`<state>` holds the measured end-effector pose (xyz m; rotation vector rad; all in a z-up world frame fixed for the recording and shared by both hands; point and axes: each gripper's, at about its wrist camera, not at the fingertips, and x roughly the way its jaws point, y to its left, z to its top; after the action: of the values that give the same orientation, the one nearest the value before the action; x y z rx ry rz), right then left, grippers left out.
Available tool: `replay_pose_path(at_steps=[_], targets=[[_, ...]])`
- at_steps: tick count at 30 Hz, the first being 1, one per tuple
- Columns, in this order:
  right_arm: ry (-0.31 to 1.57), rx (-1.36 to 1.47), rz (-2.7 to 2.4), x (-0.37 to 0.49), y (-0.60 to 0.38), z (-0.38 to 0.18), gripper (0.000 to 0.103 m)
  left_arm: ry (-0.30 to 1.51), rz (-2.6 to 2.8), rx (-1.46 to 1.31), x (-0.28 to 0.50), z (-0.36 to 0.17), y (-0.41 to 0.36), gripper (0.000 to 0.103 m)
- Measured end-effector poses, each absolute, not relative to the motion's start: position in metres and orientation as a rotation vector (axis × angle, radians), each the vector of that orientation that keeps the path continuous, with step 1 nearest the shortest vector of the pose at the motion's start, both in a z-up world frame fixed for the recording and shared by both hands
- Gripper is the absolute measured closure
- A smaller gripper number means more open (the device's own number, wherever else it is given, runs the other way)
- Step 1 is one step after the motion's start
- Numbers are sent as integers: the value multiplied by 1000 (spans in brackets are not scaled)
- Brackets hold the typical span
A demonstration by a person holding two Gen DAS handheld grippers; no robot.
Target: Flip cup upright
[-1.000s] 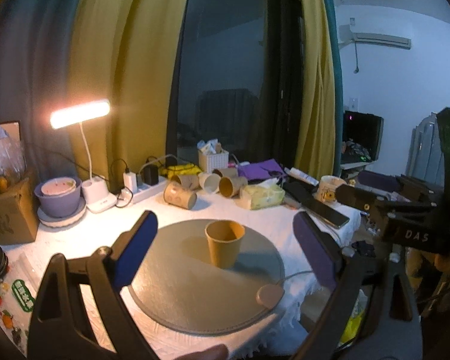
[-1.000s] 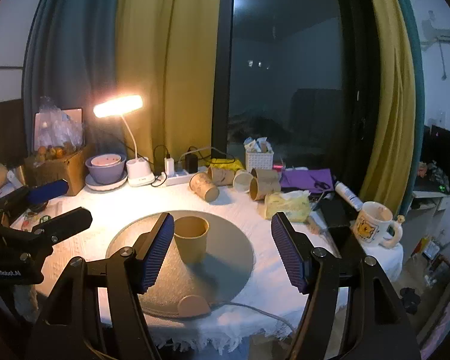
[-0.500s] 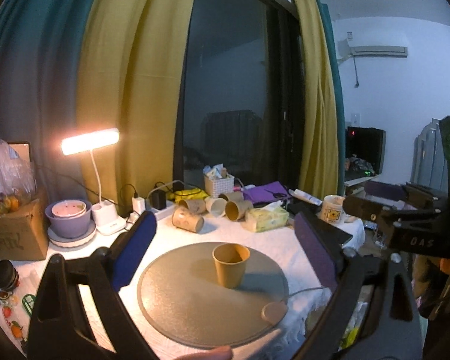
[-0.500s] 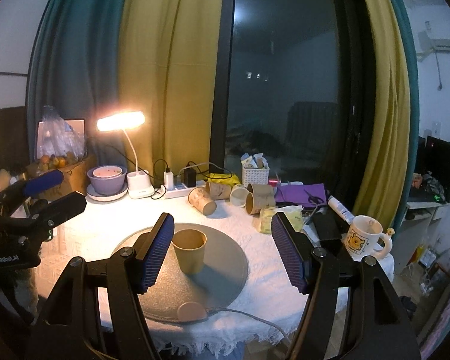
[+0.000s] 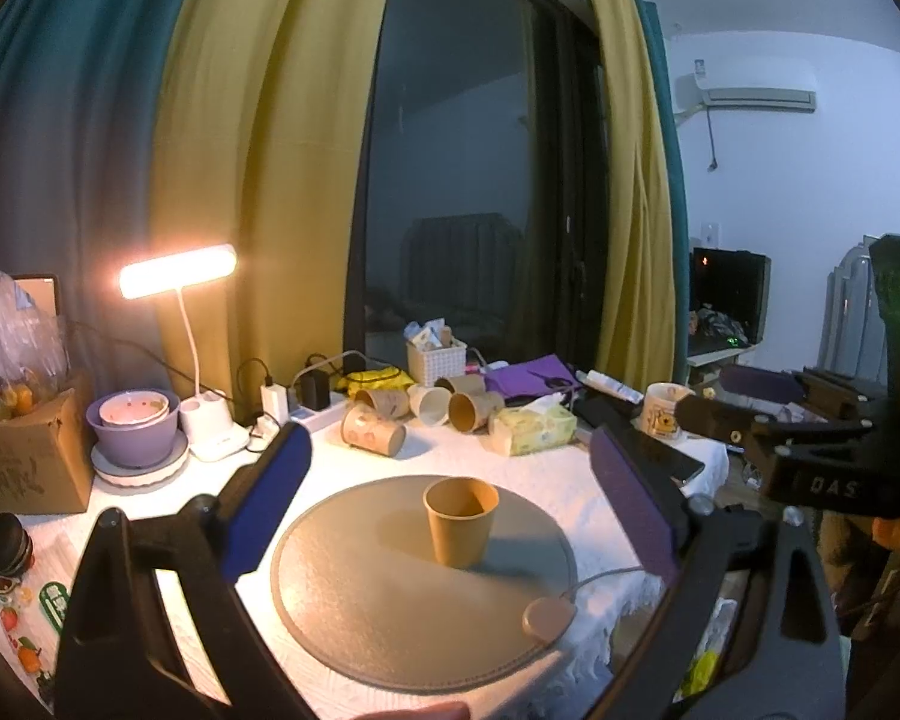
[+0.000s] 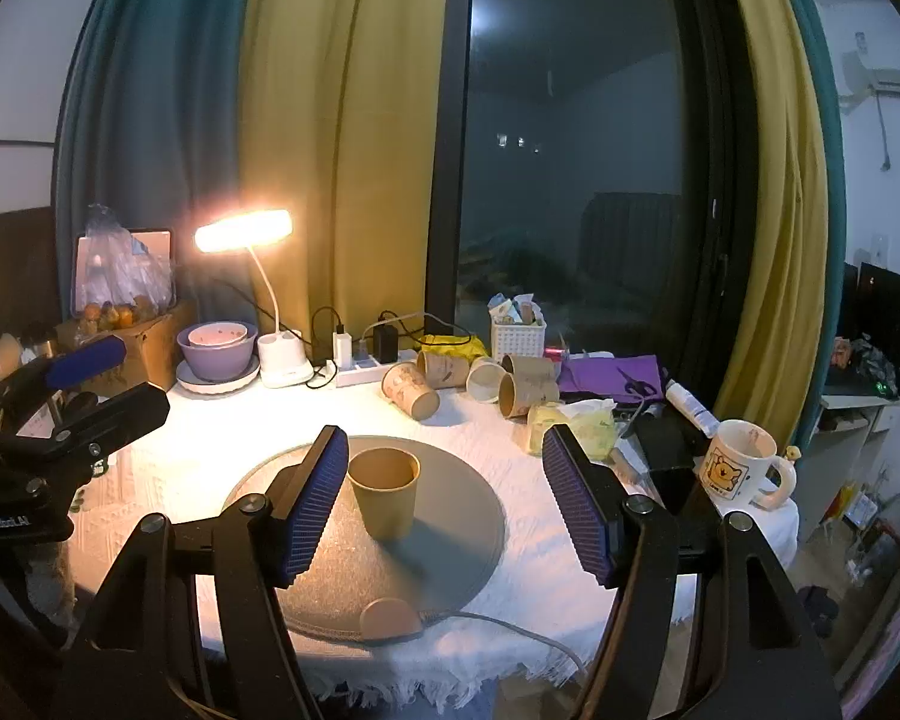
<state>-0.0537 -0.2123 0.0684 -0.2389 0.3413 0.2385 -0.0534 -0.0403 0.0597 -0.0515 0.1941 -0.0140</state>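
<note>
Left wrist view, left tool (image 5: 450, 504) spread wide and holding nothing, cup (image 5: 461, 521) upright on the round mat (image 5: 354, 600), right wrist view alone shows the right tool (image 6: 444, 504) also spread, cat mug (image 6: 741, 463) on the table (image 6: 546, 570) edge

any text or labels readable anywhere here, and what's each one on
"DAS": on the black body of the right gripper, seen from the left wrist view; it may be cut off.
"GenRobot.AI", as best it reads: on the black body of the left gripper, seen from the right wrist view.
Too small or blurred to read: the print under the cartoon on the white ceramic mug, and the marking on the brown cardboard box.
</note>
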Motion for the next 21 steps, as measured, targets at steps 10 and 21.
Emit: replay_pose_path(at_steps=[10, 21], targets=[[345, -240, 240, -52, -211, 65, 33, 194, -14, -53, -53, 59, -39, 8], [347, -240, 240, -52, -211, 64, 33, 198, -11, -58, -54, 54, -41, 8]])
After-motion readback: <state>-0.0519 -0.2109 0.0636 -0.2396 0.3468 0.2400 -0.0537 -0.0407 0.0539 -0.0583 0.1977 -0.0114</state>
